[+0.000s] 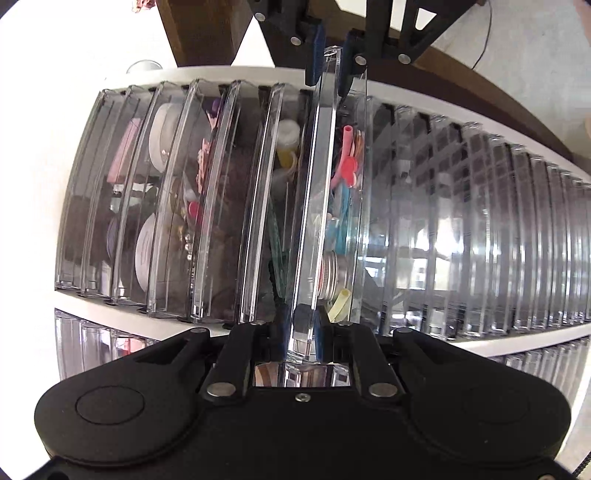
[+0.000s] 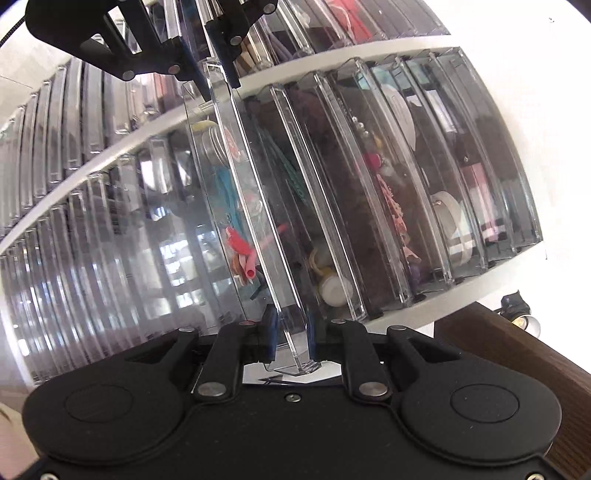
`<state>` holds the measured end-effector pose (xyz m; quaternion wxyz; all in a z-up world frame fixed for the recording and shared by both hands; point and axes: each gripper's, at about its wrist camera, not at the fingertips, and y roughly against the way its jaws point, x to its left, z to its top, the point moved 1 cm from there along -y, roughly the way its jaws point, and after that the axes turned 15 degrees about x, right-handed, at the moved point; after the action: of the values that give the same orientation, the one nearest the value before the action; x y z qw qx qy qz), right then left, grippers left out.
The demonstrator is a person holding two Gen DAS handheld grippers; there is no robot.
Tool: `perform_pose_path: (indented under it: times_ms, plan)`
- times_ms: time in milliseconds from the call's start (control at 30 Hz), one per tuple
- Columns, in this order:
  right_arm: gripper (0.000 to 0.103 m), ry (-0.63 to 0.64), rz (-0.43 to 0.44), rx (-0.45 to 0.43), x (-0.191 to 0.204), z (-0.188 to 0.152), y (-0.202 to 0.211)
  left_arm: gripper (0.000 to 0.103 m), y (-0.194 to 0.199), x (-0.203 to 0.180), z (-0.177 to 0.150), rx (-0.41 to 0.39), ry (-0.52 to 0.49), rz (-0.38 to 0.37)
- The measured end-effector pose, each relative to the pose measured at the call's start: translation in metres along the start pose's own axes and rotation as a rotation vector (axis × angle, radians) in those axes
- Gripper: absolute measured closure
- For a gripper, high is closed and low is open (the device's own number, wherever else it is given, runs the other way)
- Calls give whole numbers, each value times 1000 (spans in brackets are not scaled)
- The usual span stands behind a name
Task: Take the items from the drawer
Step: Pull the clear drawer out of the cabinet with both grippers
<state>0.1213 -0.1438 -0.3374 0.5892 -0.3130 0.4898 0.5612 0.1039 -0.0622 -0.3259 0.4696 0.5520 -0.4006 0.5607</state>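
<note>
My left gripper point(image 1: 309, 332) is pinching one end of the front lip of a clear acrylic drawer point(image 1: 332, 192), with blue pads on both sides of the plastic. In the same view my right gripper point(image 1: 330, 62) comes in from the top and pinches the other end of this lip. In the right wrist view the right gripper point(image 2: 291, 334) has its blue pads on either side of the lip; whether both pads press the plastic there I cannot tell.

The drawer stands out from its row in a white cabinet frame point(image 1: 406, 94), further than its neighbours. Through its glossy wall I see a pink rubber tube point(image 1: 346, 142), a round metal tin with a ribbed rim point(image 1: 332, 275), a pale yellow tube point(image 1: 341, 304) and some turquoise pieces I cannot make out.

The neighbour drawers hold round white tape rolls point(image 1: 162, 136) and a dark brown fuzzy mass point(image 1: 229, 206). The drawers to the right show only reflections. A dark brown wooden board point(image 1: 199, 29) is cut off at the top.
</note>
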Motion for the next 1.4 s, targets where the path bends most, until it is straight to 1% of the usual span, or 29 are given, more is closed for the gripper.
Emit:
perform_pose_path:
  times_ms: [267, 700, 1200, 1400]
  plan:
    - [86, 5, 29, 12, -14, -15, 48, 89, 22, 2, -4, -32, -53, -11]
    - [86, 13, 56, 12, -17, -22, 78, 89, 55, -1, -6, -32, -85, -18]
    - [86, 24, 88, 2, -18, -29, 118, 89, 90, 1, -19, -31, -98, -41]
    - [86, 25, 92, 3, -17, -35, 131, 89, 107, 0, -24, -54, -112, -42]
